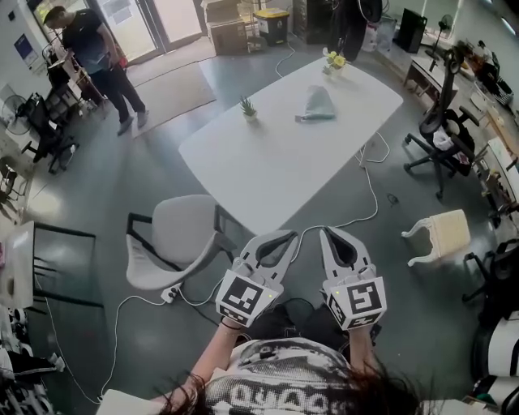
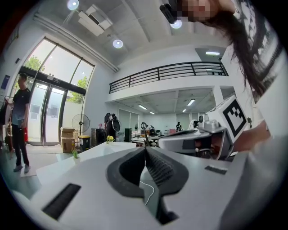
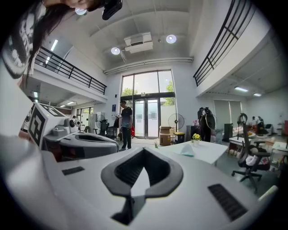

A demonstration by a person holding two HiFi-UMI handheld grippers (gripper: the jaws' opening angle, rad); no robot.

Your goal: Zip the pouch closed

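Grey floor point(image 1: 105, 186) fills most of the head view. Big white table point(image 1: 259, 170) sits mid-room, angled away, well ahead of both grippers. Grey chair point(image 1: 174, 239) stands at the table's near corner, just left of the left gripper in that view. Black office chair point(image 1: 442, 134) is off the table's right end; white stool point(image 1: 442, 235) is on the floor nearer, to the right. A person point(image 1: 93, 53) in a dark top stands far left nr the glass doors point(image 1: 154, 24).

Left gripper point(image 1: 285, 236) is held low at the bottom of the head view, pointing abt level toward the table. Its jaws are pressed together, pads meeting, w/ nothing btwn them. Right gripper point(image 1: 327, 232) is just beside it, tipped slightly down, its jaws also together at the tips, holding nothing.

Pouch point(image 1: 316, 104), pale blue-green, lies on the table's far half toward the right edge, well apart from both grippers. Can't tell whether its zip is done up.

Small potted plant point(image 1: 248, 108) is on the table left of the pouch. Yellow flowers point(image 1: 334, 60) are at the far end beyond it. White cable point(image 1: 369, 186) trails over the floor from the table's right side. Power strip point(image 1: 170, 293) lies on the floor by the grey chair
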